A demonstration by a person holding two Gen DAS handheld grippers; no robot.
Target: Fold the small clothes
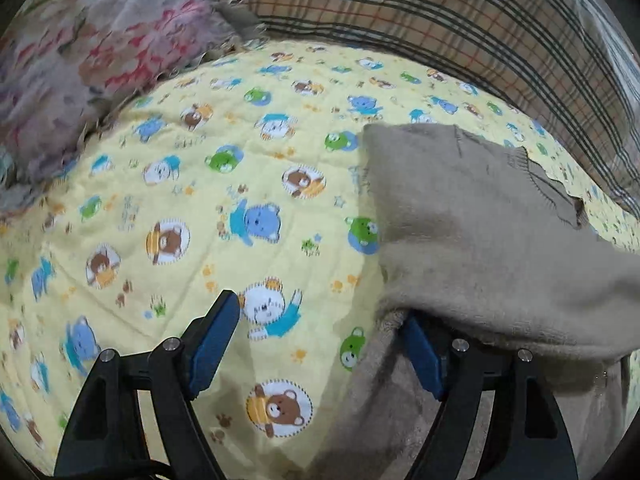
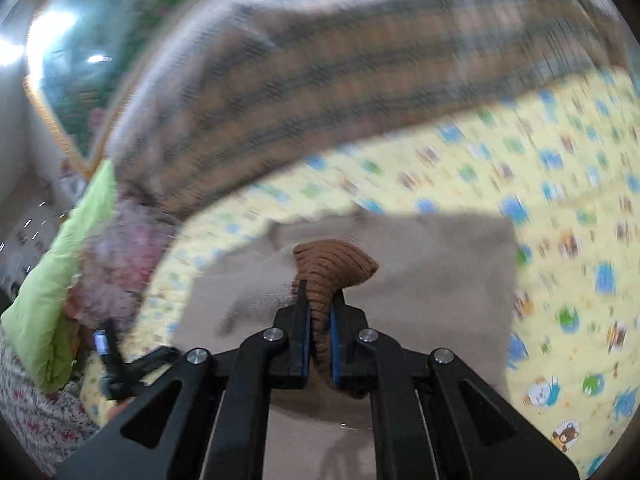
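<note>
Right gripper (image 2: pixel 320 320) is clamped down tight on a bunched brown ribbed edge (image 2: pixel 334 268) of the beige knit garment (image 2: pixel 420 264), prob. a cuff or hem, w/ the rib fanning out above the closed jaws. Grip is taken at the trim, likely because it's the firmest bit of the knit & gives a clean line to carry over for a fold. Rest of the garment is seen spread flat on the yellow bear-print quilt (image 2: pixel 560 208) beneath & ahead of the tool. Right view is heavily smeared, so finer detail can't be told.

Left gripper (image 1: pixel 320 340) is held wide, jaws not gripping, nothing pinched. Its right-hand finger (image 1: pixel 424 356) is tucked under a draped edge of the beige garment (image 1: pixel 480 220); the other finger (image 1: pixel 216 332) sits over bare quilt (image 1: pixel 200 200). Whether cloth is touched by the pad can't be confirmed. Placement reads as lining up for a second corner, so both ends can be lifted together.

Plaid blanket (image 1: pixel 440 20) & floral cloth (image 1: pixel 100 60) are left at the far side, well apart from the work.
</note>
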